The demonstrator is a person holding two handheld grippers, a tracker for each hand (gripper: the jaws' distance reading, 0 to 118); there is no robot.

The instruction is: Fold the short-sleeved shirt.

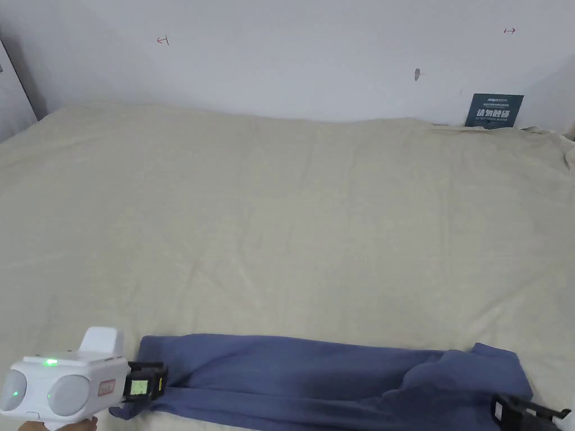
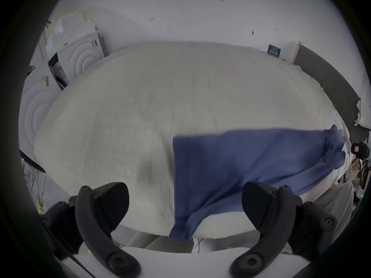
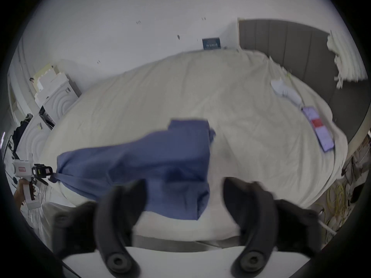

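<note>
The blue short-sleeved shirt [image 1: 292, 376] lies as a long, narrow strip along the near edge of the bed [image 1: 281, 224]. One corner hangs over the edge [image 2: 180, 232]. My left gripper [image 1: 160, 383] sits at the shirt's left end. In the left gripper view it [image 2: 184, 186] is open, its jaws wide apart with the shirt [image 2: 230, 162] lying ahead between them, untouched. My right gripper [image 1: 525, 415] is at the shirt's bunched right end. In the right gripper view it [image 3: 183, 182] is blurred and open, just short of the sleeve end [image 3: 180, 182].
The beige bedsheet stretches bare to the far wall, where a dark blue sign [image 1: 494, 110] leans. A phone [image 3: 318, 130] and a white item [image 3: 285, 89] lie on the bed's right side by the grey headboard [image 3: 301, 47]. White panels [image 2: 80, 55] stand left; cables [image 3: 337, 198] lie on the floor.
</note>
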